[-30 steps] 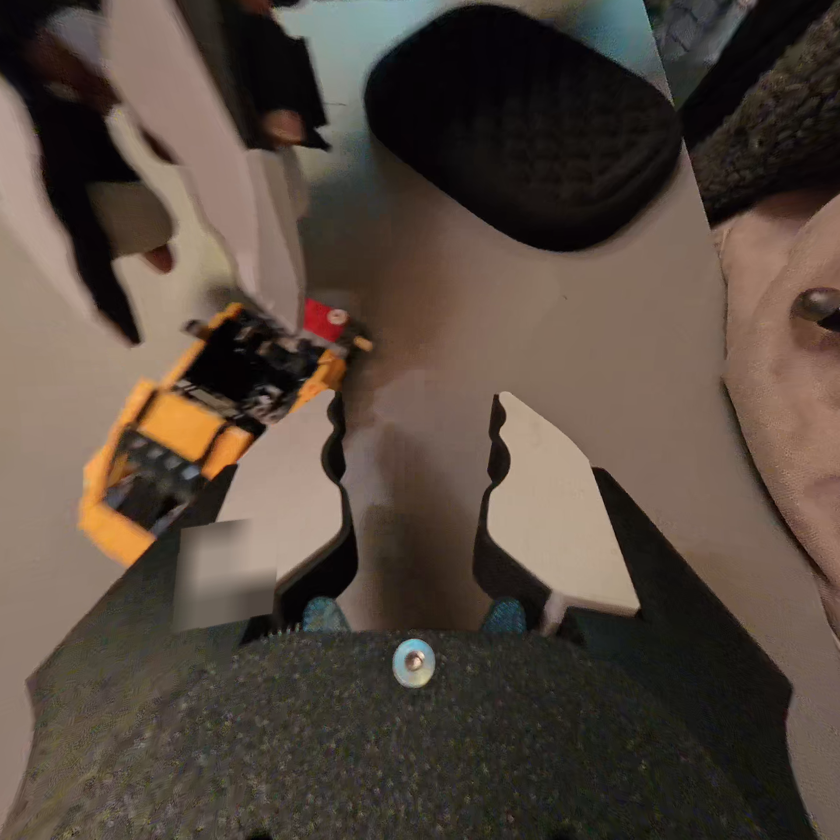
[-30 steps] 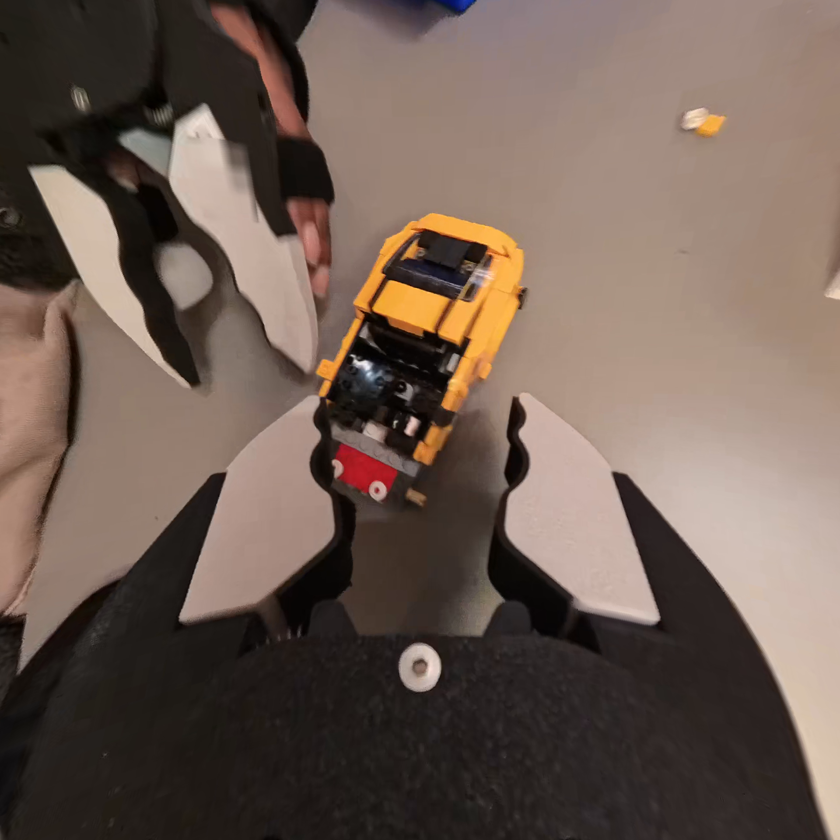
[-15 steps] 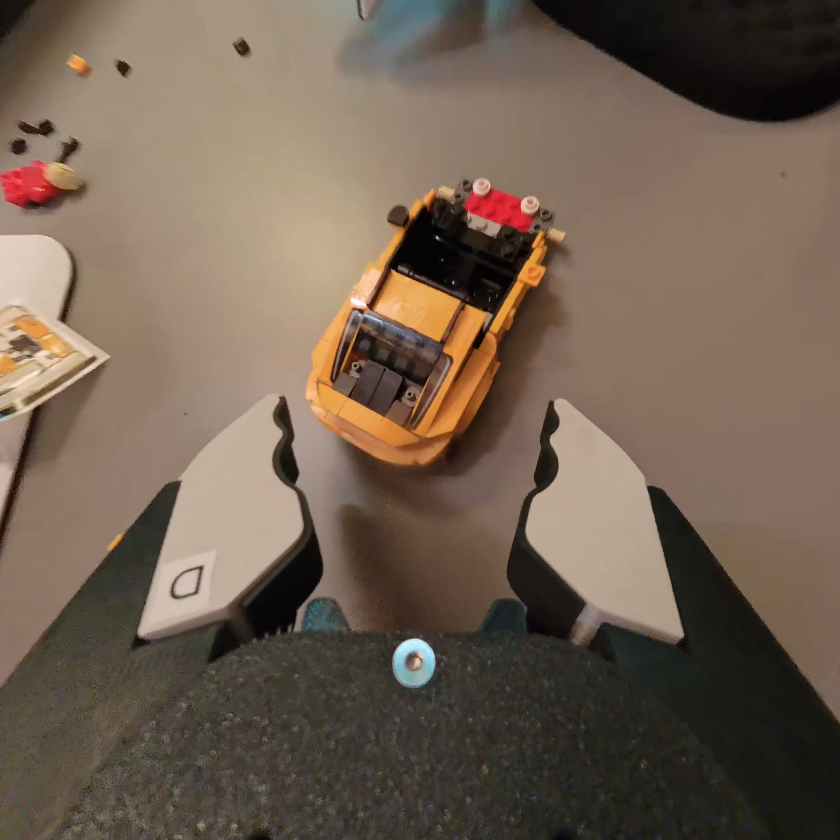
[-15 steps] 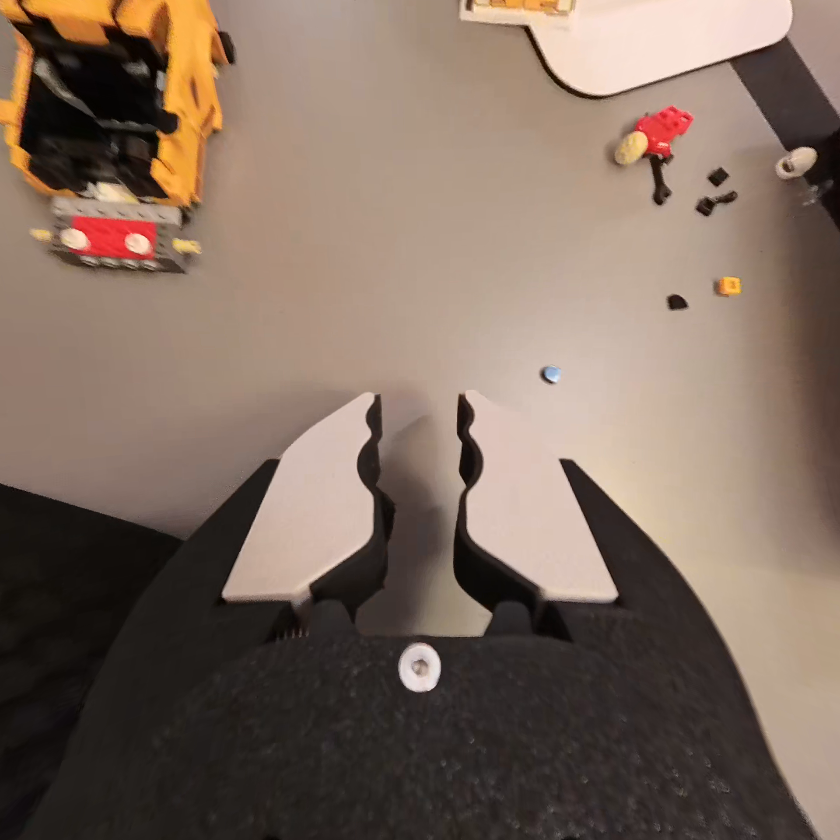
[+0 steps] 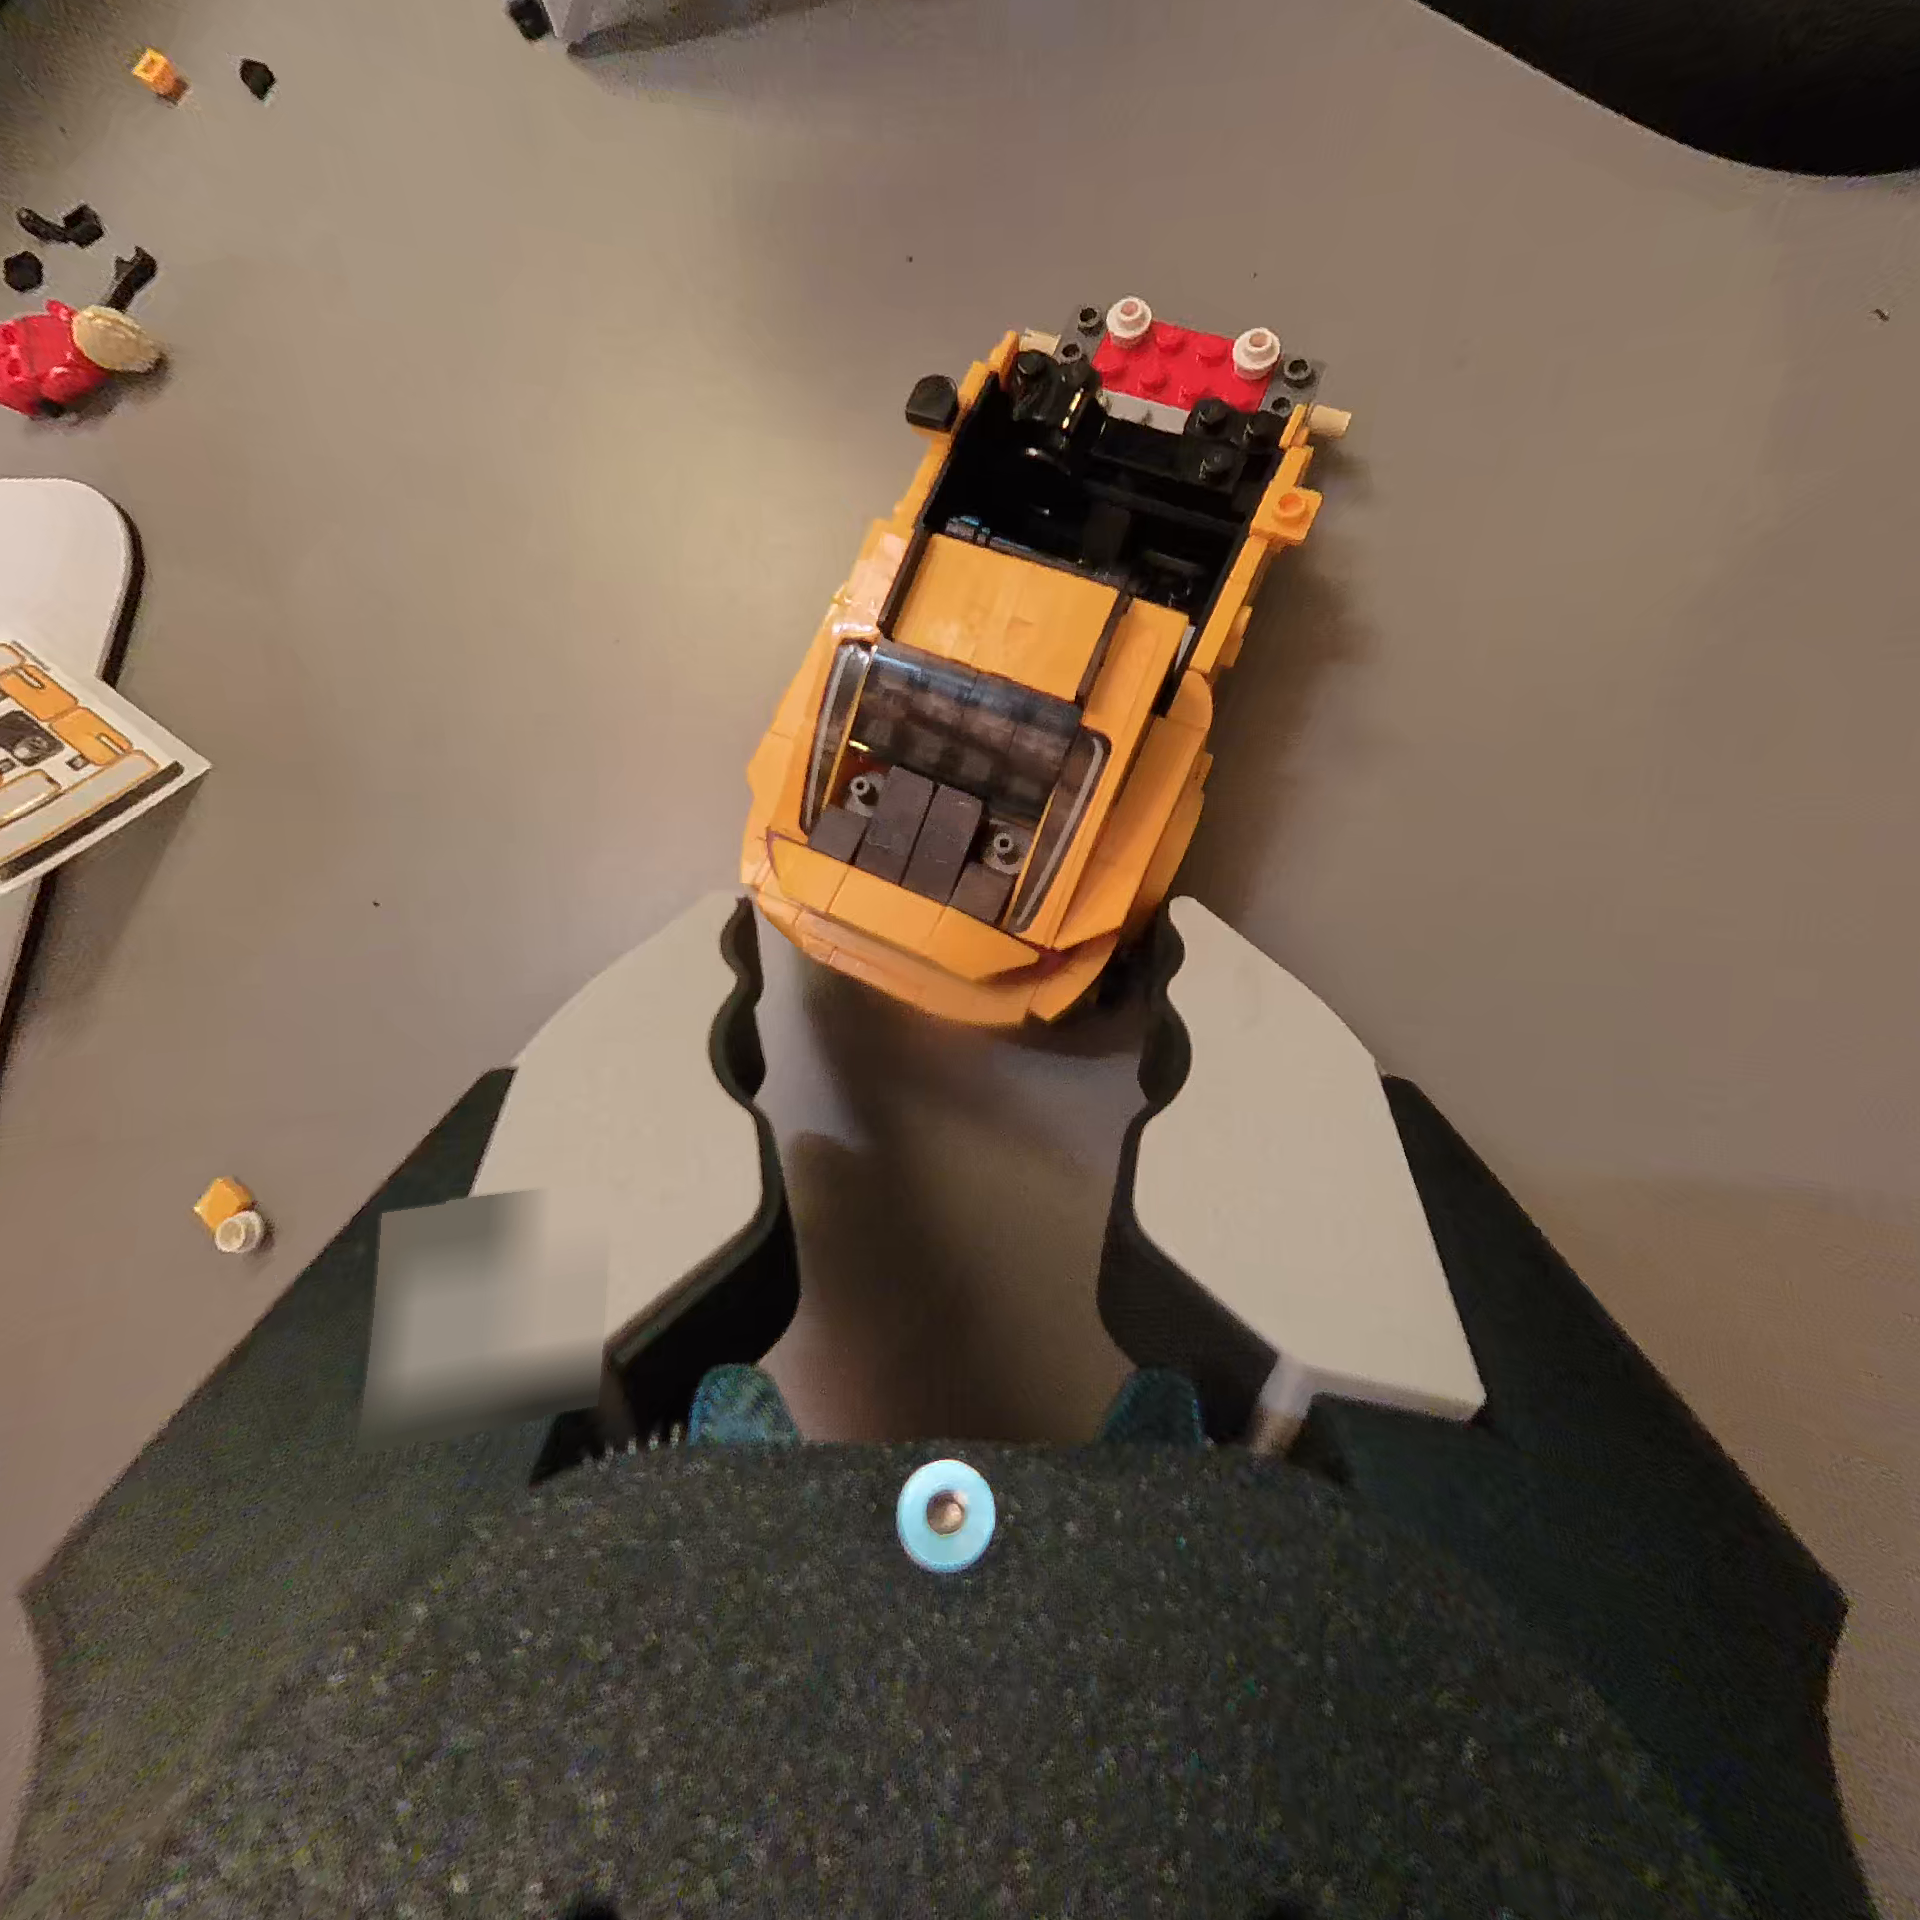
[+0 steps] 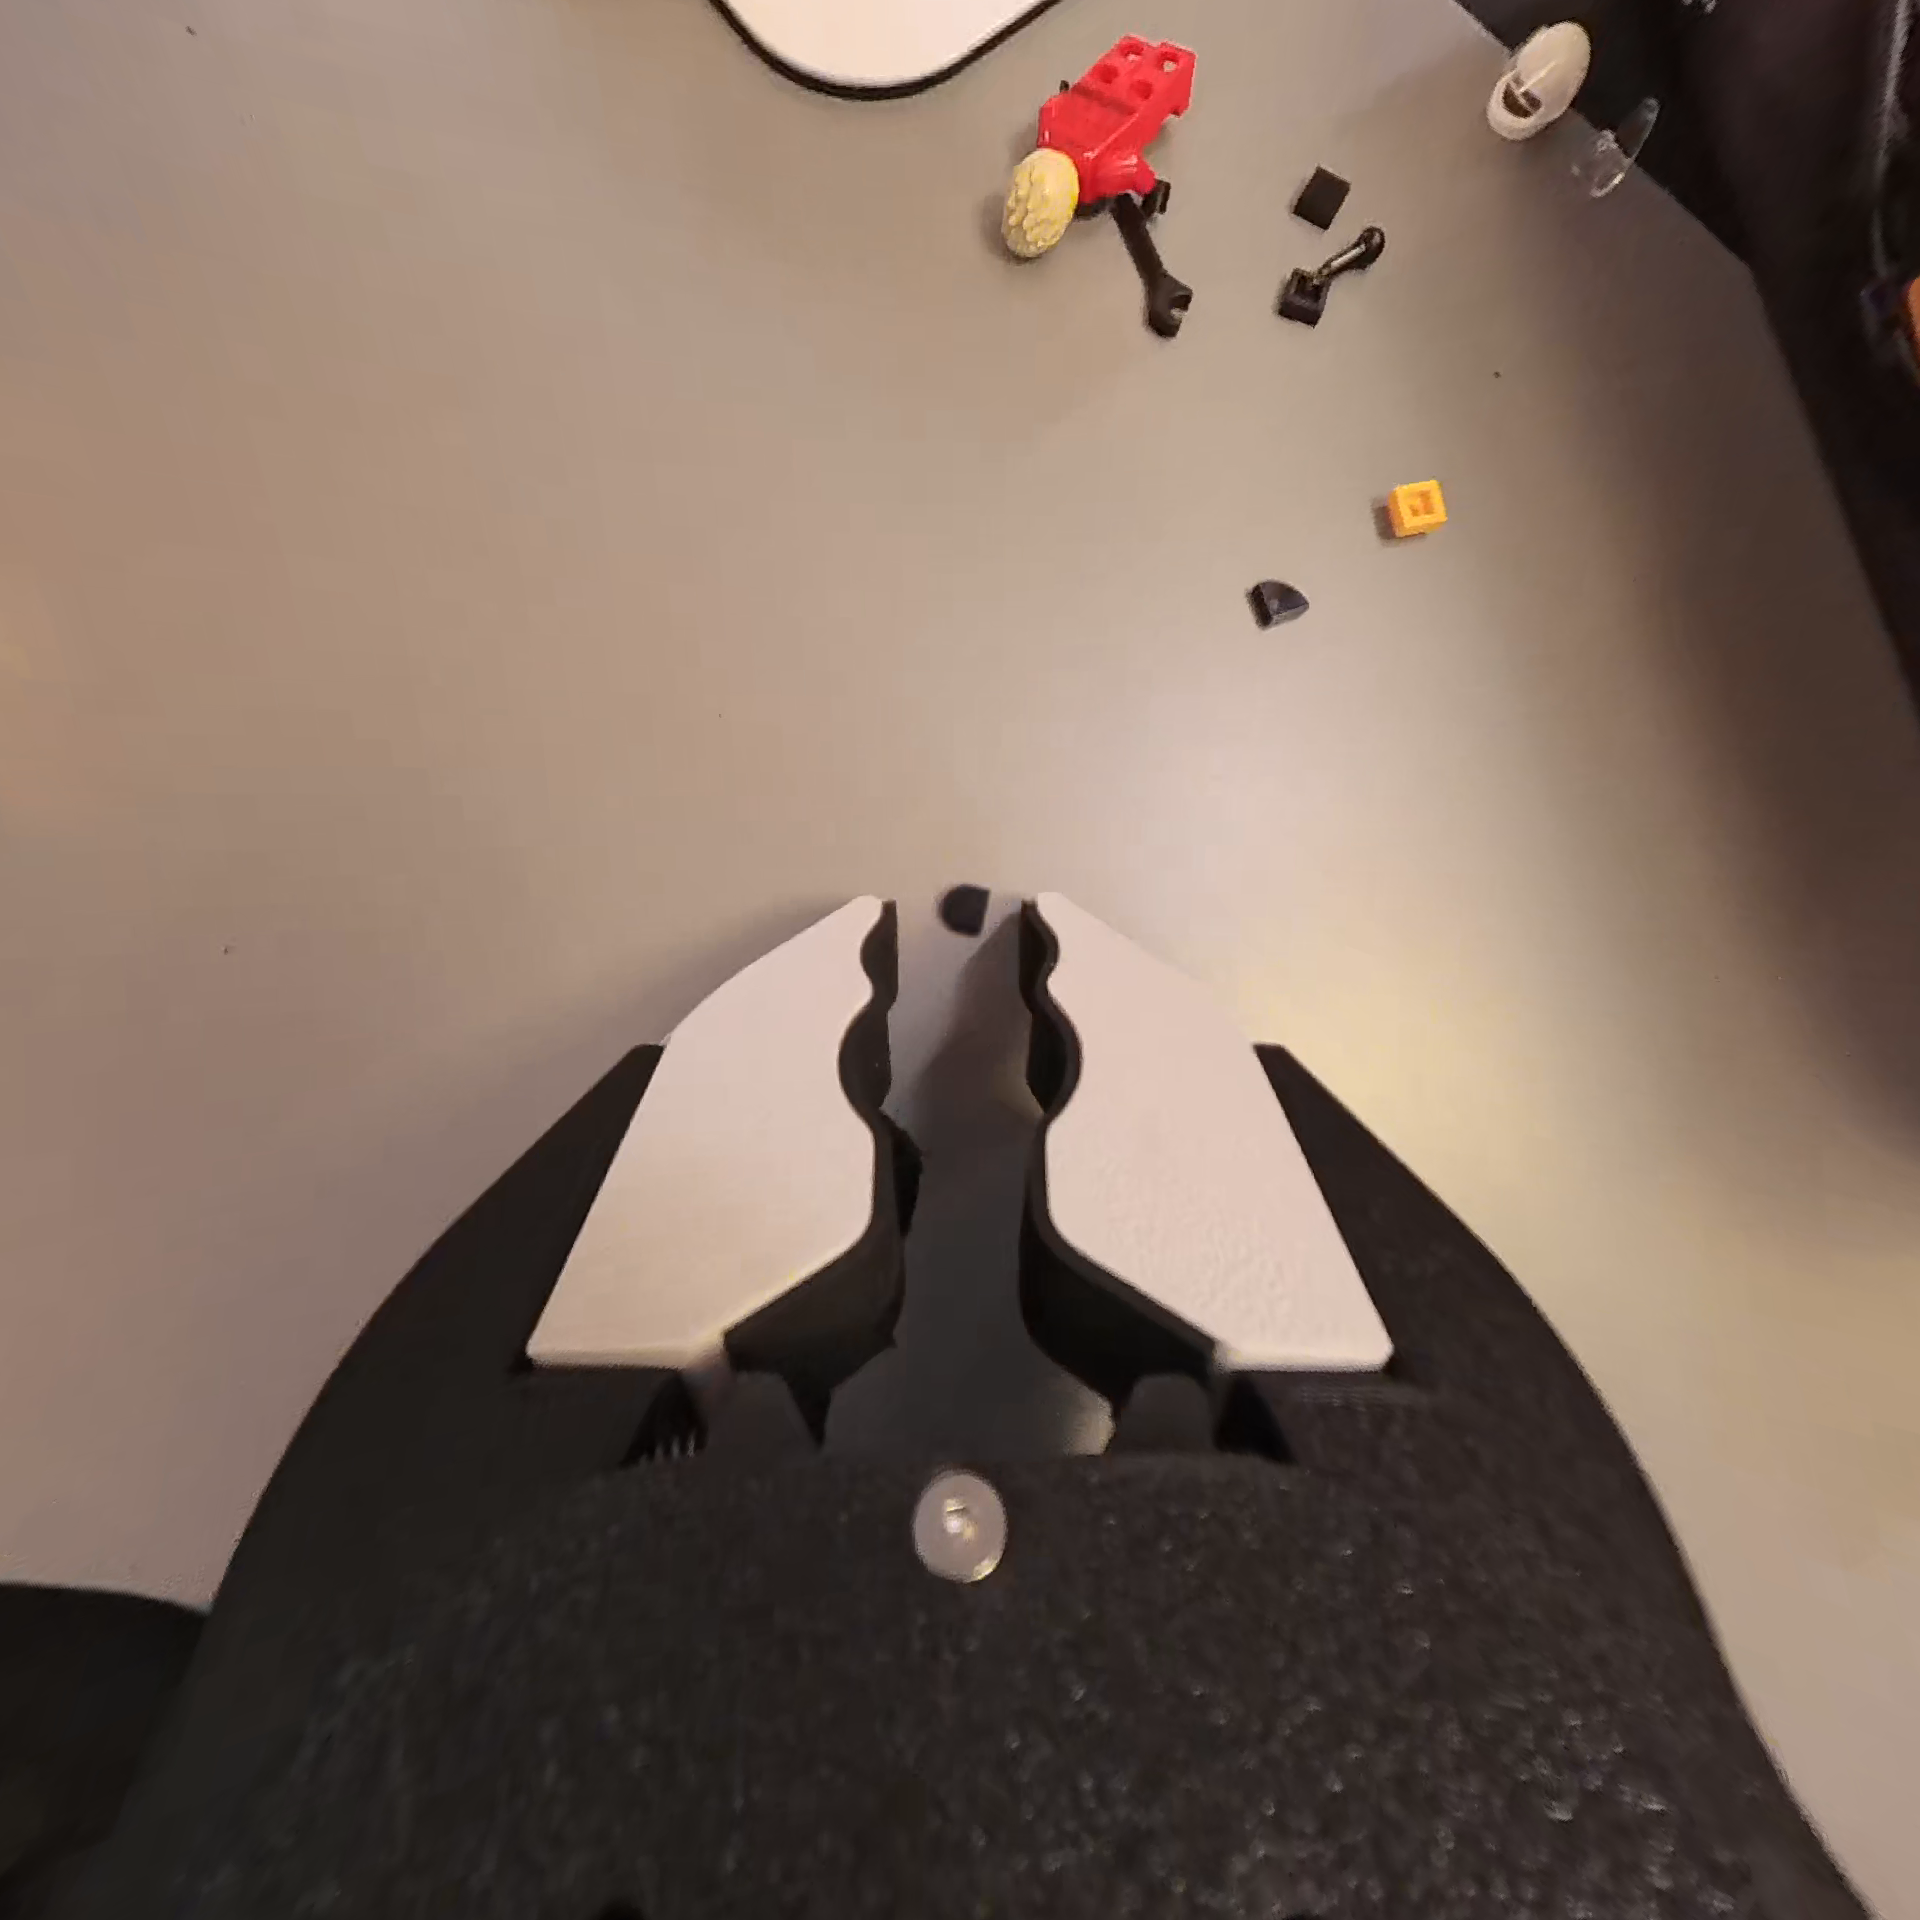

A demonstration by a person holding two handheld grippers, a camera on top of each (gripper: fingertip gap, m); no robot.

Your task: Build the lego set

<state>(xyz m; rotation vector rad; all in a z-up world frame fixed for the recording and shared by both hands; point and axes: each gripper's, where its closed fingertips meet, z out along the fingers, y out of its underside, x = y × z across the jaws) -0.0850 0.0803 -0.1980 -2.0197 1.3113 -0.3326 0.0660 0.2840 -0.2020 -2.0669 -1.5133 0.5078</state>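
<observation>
Between the left gripper's (image 5: 956,914) spread fingers sits the nose of an orange brick-built car (image 5: 1039,675) on the grey table (image 5: 520,520); whether the pads touch it I cannot tell. Beyond the car lie small loose pieces and a red part (image 5: 47,358) toward the table's far left edge. Over by the right gripper (image 6: 956,909), the fingers stand narrowly apart around a tiny dark piece (image 6: 963,906), not pressing on it.

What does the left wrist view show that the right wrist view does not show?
Only the left wrist view: the orange brick car, its near end between the open left hand-held gripper, and a printed sheet.

Only the right wrist view: the right hand-held gripper, its fingers narrowly apart around a small dark piece, not pressing it.

Both: the grey table, the red piece, the small orange brick.
</observation>
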